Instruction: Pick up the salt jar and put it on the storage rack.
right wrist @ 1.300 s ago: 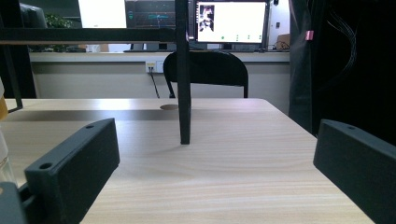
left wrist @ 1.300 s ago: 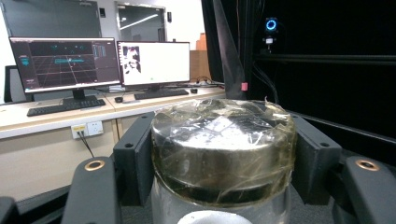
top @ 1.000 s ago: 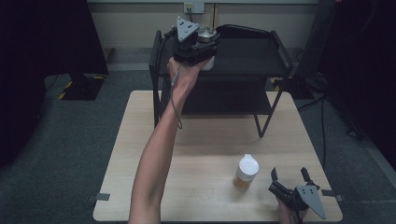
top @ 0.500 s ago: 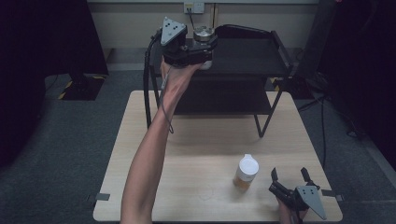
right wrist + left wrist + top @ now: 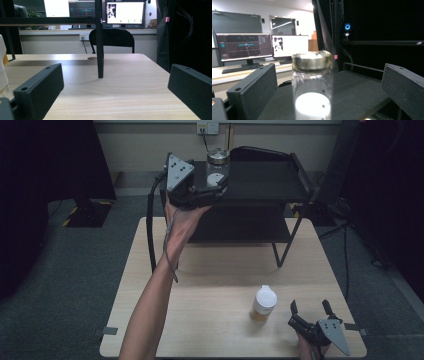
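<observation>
Jar: I see a clear glass jar (image 5: pixel 218 166) with a metal lid standing upright on the top shelf of the black rack (image 5: pixel 280 180), near its back left corner; white contents fill its bottom.
Left gripper: my left gripper (image 5: pixel 212 187) sits at the jar, jaws spread wide and just opened; the jar (image 5: pixel 312 87) stands between them with a gap on each side.
Bottle: a white-capped bottle (image 5: pixel 263 303) of amber liquid stands on the wooden table (image 5: pixel 210 285), well apart from the jar.
Right gripper: my right gripper (image 5: pixel 310 309) rests near the table's front right corner, jaws apart, gripping nothing, just beside the bottle.
</observation>
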Tool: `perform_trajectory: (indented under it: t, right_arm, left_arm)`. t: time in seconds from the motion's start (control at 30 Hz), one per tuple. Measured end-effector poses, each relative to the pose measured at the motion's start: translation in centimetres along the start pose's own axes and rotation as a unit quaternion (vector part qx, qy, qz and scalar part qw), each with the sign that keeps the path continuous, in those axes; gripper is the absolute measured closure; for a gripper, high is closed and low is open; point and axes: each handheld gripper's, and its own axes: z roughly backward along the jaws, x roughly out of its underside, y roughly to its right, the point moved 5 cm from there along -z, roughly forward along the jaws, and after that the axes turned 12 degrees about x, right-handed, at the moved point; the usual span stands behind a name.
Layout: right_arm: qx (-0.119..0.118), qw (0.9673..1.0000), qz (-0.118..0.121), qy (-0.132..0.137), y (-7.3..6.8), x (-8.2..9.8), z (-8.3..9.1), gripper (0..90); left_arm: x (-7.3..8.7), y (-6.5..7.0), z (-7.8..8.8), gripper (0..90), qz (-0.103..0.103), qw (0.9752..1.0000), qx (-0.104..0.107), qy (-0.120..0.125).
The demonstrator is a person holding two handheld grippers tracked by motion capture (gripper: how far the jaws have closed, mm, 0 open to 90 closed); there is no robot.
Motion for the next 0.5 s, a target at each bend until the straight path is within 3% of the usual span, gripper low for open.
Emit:
perform_trajectory:
  t: [0.23, 0.43, 0.5]
  right_arm:
    - [-0.003, 1.0000, 0.002, 0.000, 0.0, 0.0, 0.0, 0.0]
    - [-0.003, 1.0000, 0.003, 0.000, 0.0, 0.0, 0.1, 0.0]
    - [-0.004, 1.0000, 0.003, 0.000, 0.0, 0.0, 0.1, 0.0]
  left_arm:
    - [1.4, 1.7, 2.5, 0.1, -0.022, 0.9997, 0.002, -0.011]
    - [3.1, 3.2, 4.3, 0.0, -0.030, 0.9993, 0.004, -0.022]
    - [3.9, 3.9, 5.1, 0.0, -0.024, 0.9995, 0.009, -0.018]
